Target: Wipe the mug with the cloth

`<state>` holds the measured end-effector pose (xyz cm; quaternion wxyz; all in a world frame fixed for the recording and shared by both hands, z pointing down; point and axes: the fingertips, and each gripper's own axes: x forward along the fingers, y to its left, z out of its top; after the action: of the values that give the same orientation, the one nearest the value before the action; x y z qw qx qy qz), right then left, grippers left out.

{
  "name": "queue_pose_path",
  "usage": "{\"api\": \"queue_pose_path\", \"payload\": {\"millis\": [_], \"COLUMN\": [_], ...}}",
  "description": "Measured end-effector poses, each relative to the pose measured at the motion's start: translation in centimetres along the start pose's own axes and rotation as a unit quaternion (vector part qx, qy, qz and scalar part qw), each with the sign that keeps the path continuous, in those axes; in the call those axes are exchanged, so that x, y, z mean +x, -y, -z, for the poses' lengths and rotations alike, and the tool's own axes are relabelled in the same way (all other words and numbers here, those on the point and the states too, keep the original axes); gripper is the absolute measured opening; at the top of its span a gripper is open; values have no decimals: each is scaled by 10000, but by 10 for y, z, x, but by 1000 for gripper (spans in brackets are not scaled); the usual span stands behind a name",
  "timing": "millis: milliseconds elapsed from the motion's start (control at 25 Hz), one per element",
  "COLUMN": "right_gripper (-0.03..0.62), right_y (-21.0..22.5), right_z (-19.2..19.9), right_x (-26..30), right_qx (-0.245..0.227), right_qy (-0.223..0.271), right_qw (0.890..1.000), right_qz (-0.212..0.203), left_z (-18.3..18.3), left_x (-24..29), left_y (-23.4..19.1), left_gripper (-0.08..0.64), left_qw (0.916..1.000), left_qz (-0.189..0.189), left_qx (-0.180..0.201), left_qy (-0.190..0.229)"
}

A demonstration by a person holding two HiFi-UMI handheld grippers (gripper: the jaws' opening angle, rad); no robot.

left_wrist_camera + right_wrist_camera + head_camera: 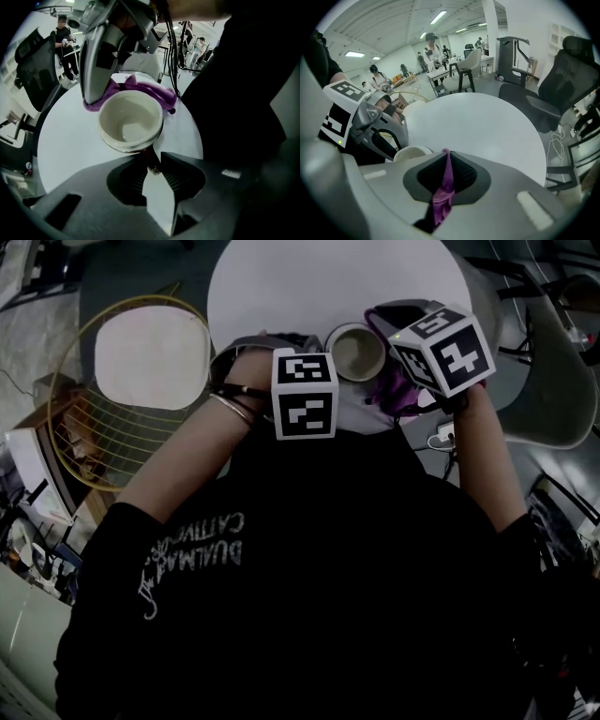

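Observation:
A cream mug [131,119] with a dark red outside hangs just over the white round table [70,140]. My left gripper [152,161] is shut on the mug's dark handle [151,158], which sits pinched between the pads. The purple cloth [443,192] is clamped in my right gripper [446,157], which is shut on it. In the left gripper view the cloth [145,89] drapes against the mug's far side under the right gripper's body [98,56]. From the head camera the mug [357,352] shows between both marker cubes [305,395], with the cloth [403,395] to its right.
A yellow wire-frame chair with a white cushion [150,357] stands left of the table. A grey chair [553,381] and a black office chair [562,84] stand on the right. A cable and plug [445,437] lie on the floor. People stand far off [431,47].

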<state>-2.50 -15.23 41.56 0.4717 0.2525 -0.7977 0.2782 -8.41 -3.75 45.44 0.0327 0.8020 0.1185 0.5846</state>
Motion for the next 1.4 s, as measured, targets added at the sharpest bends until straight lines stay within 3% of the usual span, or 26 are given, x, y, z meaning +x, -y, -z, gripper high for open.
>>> {"api": "queue_pose_path", "payload": {"millis": [480,1400], "right_gripper": [23,23], "right_y": [-9,-53], "right_z": [-15,-40], "right_x": [10,22], "right_qx": [-284,-1134], "right_qy": [-295,-256], "right_qw": [9991,9923], "right_qz": [-81,-420], "left_z": [-2,4], "left_x": [-7,-11], "left_y": [-7,-15], "left_gripper": [80,72], "left_qw": [9984,9854], "left_qz": [160,-170], "left_qx": [-243,-1254], "left_qy": [492,1142]}}
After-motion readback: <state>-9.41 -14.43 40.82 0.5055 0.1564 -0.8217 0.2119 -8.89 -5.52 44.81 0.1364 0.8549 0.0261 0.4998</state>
